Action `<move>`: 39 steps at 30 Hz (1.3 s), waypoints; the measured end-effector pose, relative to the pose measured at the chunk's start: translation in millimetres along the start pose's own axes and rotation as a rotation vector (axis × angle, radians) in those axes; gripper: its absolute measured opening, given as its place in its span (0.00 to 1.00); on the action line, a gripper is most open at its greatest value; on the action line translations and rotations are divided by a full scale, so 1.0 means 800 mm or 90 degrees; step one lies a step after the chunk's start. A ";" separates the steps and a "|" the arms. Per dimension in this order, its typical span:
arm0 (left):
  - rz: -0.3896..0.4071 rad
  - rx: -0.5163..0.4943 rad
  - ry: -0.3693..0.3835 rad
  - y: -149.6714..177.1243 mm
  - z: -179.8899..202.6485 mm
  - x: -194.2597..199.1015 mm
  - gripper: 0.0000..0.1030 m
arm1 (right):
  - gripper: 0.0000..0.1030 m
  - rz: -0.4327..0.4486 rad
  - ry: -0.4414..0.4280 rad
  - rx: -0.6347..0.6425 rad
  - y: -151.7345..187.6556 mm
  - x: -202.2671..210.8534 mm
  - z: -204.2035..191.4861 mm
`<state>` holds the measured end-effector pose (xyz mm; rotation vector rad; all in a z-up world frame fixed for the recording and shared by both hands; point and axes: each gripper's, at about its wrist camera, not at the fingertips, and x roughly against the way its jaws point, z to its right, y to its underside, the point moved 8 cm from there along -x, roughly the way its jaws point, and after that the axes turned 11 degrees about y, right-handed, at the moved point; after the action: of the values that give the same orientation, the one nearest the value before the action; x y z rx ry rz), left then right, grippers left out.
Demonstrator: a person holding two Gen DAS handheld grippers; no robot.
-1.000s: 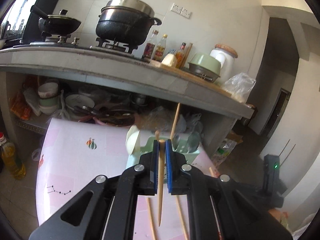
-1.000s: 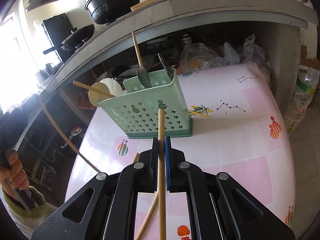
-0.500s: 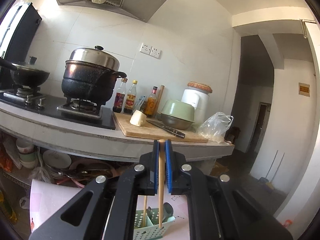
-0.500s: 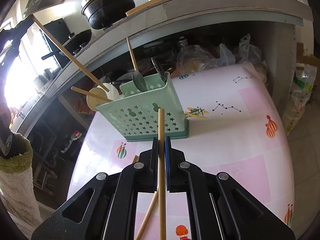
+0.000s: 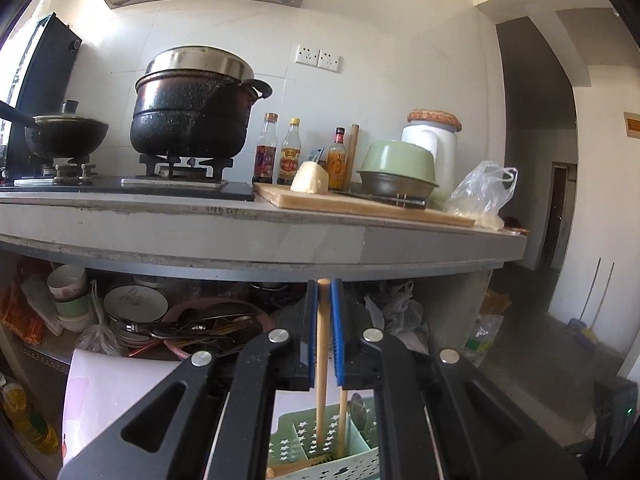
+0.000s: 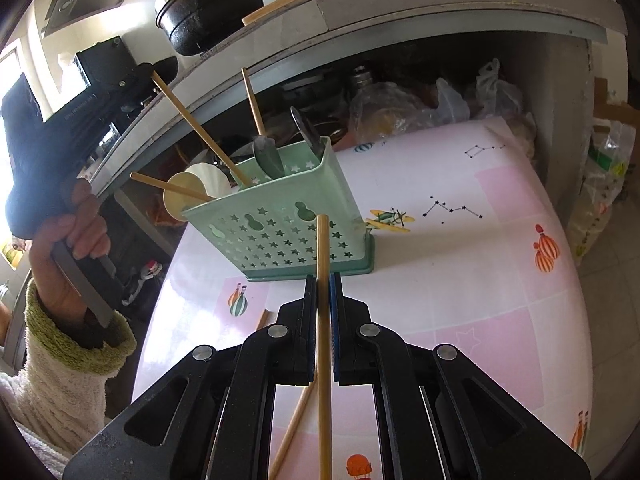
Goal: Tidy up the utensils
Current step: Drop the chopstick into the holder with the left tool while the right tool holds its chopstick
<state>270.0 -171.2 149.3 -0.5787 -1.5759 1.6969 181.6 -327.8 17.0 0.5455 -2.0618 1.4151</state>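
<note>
The left gripper (image 5: pixel 323 292) points level toward the far wall. Its blue-padded jaws stand close together on a chopstick (image 5: pixel 322 356), pinched near its upper end. In the right wrist view this gripper sits high at the far left, held by the left hand (image 6: pixel 72 248), whose fingers (image 6: pixel 86 224) wrap its grip; the forearm rises from the near left in a cream sleeve (image 6: pixel 60 384) with a green cuff.

The right gripper (image 6: pixel 323 284) tilts down, low and near, its jaws nearly closed on a second chopstick (image 6: pixel 323 344) running straight between them.
</note>
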 end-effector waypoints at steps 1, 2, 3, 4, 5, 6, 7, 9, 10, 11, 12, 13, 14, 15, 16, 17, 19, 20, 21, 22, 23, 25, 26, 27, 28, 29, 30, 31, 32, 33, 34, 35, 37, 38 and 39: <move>-0.007 -0.012 -0.006 0.011 0.000 -0.005 0.06 | 0.04 0.001 0.000 0.000 0.000 0.000 -0.001; -0.017 -0.022 -0.011 0.021 0.000 -0.010 0.06 | 0.04 0.002 -0.002 0.001 0.000 0.000 -0.002; -0.027 -0.029 -0.015 0.031 0.000 -0.015 0.06 | 0.04 0.003 -0.003 0.001 0.000 0.000 -0.003; -0.036 -0.036 -0.019 0.040 0.000 -0.019 0.06 | 0.04 0.003 -0.005 0.001 0.000 0.000 -0.004; -0.037 -0.041 -0.022 0.047 0.000 -0.021 0.06 | 0.04 0.002 -0.006 0.000 0.000 -0.001 -0.004; -0.036 -0.048 -0.023 0.051 0.002 -0.022 0.06 | 0.04 0.000 -0.007 0.000 0.001 -0.001 -0.005; -0.039 -0.057 -0.025 0.054 0.003 -0.023 0.06 | 0.04 0.000 -0.008 0.001 0.001 -0.001 -0.005; -0.044 -0.069 -0.026 0.059 0.008 -0.024 0.06 | 0.04 0.000 -0.007 0.003 0.002 0.000 -0.006; -0.046 -0.074 -0.026 0.060 0.009 -0.024 0.06 | 0.04 0.001 -0.008 0.004 0.002 0.001 -0.007; -0.046 -0.079 -0.026 0.061 0.011 -0.024 0.06 | 0.04 0.003 -0.008 0.005 0.001 0.002 -0.007; -0.047 -0.081 -0.024 0.061 0.013 -0.023 0.06 | 0.04 0.005 -0.008 0.006 0.001 0.003 -0.008; -0.049 -0.082 -0.023 0.062 0.014 -0.022 0.06 | 0.04 0.007 -0.008 0.006 0.001 0.005 -0.009; -0.051 -0.081 -0.020 0.062 0.016 -0.021 0.06 | 0.04 0.007 -0.008 0.006 0.002 0.006 -0.010; -0.052 -0.078 -0.015 0.062 0.017 -0.020 0.06 | 0.04 0.008 -0.008 0.007 0.002 0.006 -0.010; -0.053 -0.077 -0.011 0.061 0.018 -0.019 0.06 | 0.04 0.008 -0.008 0.007 0.002 0.007 -0.010; -0.056 -0.076 -0.009 0.061 0.019 -0.017 0.06 | 0.04 0.008 -0.009 0.008 0.003 0.008 -0.010; -0.060 -0.071 -0.003 0.061 0.021 -0.014 0.06 | 0.04 0.009 -0.008 0.008 0.004 0.007 -0.010; -0.062 -0.067 -0.001 0.061 0.021 -0.012 0.07 | 0.04 0.010 -0.009 0.008 0.004 0.008 -0.010; -0.064 -0.060 0.002 0.061 0.021 -0.010 0.09 | 0.04 0.011 -0.009 0.010 0.004 0.008 -0.011; -0.065 -0.052 0.005 0.060 0.021 -0.008 0.16 | 0.04 0.012 -0.009 0.011 0.004 0.009 -0.011; -0.063 -0.043 0.006 0.058 0.019 -0.005 0.24 | 0.04 0.013 -0.009 0.011 0.004 0.010 -0.011; -0.057 -0.023 0.011 0.054 0.016 0.004 0.29 | 0.04 0.015 -0.011 0.012 0.004 0.012 -0.012; -0.054 -0.013 0.013 0.051 0.015 0.008 0.30 | 0.04 0.017 -0.011 0.013 0.004 0.014 -0.013; -0.050 -0.003 0.016 0.049 0.013 0.013 0.31 | 0.04 0.018 -0.011 0.013 0.005 0.015 -0.013; -0.047 0.007 0.018 0.047 0.011 0.017 0.33 | 0.04 0.019 -0.011 0.014 0.005 0.016 -0.012; -0.043 0.017 0.020 0.044 0.009 0.022 0.34 | 0.04 0.020 -0.012 0.014 0.005 0.017 -0.012; -0.039 0.026 0.021 0.042 0.007 0.027 0.35 | 0.04 0.020 -0.012 0.013 0.006 0.017 -0.012; -0.035 0.038 0.023 0.040 0.004 0.032 0.36 | 0.04 0.019 -0.011 0.012 0.006 0.017 -0.011; -0.031 0.049 0.025 0.038 0.001 0.037 0.36 | 0.04 0.019 -0.011 0.011 0.005 0.018 -0.010; -0.027 0.059 0.026 0.036 -0.002 0.042 0.36 | 0.04 0.020 -0.011 0.010 0.004 0.018 -0.010; -0.023 0.067 0.027 0.035 -0.004 0.046 0.37 | 0.04 0.021 -0.011 0.010 0.003 0.019 -0.009; -0.020 0.076 0.030 0.034 -0.007 0.052 0.37 | 0.04 0.023 -0.012 0.010 0.002 0.019 -0.009; -0.014 0.091 0.028 0.031 -0.012 0.062 0.37 | 0.04 0.029 -0.014 0.011 -0.002 0.022 -0.010; -0.010 0.098 0.027 0.029 -0.015 0.066 0.37 | 0.04 0.030 -0.018 0.012 -0.004 0.023 -0.011; -0.006 0.106 0.027 0.028 -0.018 0.072 0.37 | 0.04 0.032 -0.021 0.012 -0.006 0.024 -0.012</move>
<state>239.7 -117.2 134.0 -0.5190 -1.3897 1.7759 172.2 -320.8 35.7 0.5314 -2.1033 1.4651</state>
